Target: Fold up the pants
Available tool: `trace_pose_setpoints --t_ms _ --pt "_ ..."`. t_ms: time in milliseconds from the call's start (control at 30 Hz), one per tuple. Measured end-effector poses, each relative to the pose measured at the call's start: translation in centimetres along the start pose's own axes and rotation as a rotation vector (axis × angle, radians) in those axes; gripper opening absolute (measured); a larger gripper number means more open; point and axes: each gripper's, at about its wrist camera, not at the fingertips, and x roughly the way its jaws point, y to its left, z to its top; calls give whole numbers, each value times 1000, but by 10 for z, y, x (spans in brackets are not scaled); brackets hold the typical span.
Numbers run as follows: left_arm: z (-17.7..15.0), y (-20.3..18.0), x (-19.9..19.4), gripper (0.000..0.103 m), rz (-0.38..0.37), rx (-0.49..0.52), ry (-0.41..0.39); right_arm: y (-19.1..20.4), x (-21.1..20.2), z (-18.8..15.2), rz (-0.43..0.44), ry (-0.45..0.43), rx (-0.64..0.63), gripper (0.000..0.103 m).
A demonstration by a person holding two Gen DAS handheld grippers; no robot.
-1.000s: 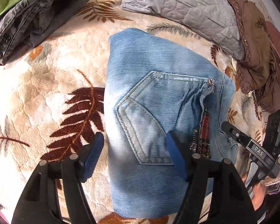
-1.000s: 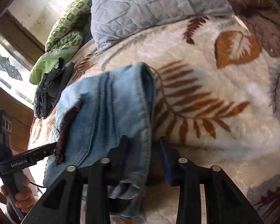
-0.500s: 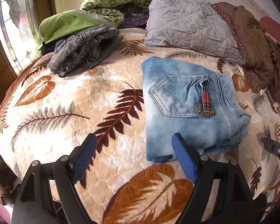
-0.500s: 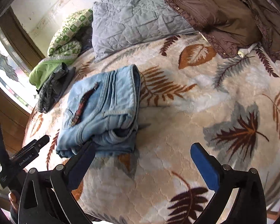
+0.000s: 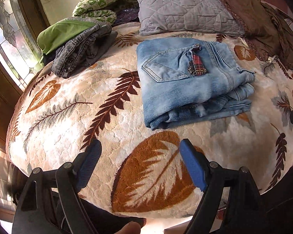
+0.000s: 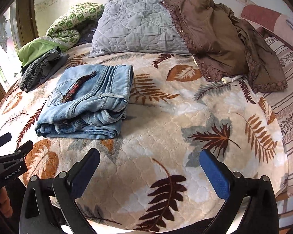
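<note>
At the far left, a bright green cloth (image 5: pixel 62 32) and a folded dark grey denim garment (image 5: pixel 82 50) lie by the window, on the cream plush blanket printed with brown and rust leaves (image 5: pixel 111 117). The left gripper (image 5: pixel 140 163) hangs over the blanket's near edge with its blue-padded jaws spread wide and nothing between them. Further right, the light blue denim pants (image 5: pixel 185 80) sit folded into a compact stack on the blanket, back pocket and red plaid tab facing up, well apart from both tools. Behind them rests a grey quilted pillow (image 6: pixel 138 25). The right gripper (image 6: pixel 150 167) is likewise spread apart and holds nothing. A rumpled brown jacket (image 6: pixel 214 33) lies at the far right.
</note>
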Motion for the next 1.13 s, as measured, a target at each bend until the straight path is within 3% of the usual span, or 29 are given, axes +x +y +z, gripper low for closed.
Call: trace_pose_setpoints --t_ms 367,1133 --pt "-1 -18 -11 83 -116 21 18 -12 -11 -11 -2 -5 28 102" --pt "1 -46 -25 83 -225 64 9 -25 -9 -17 -20 15 52 102"
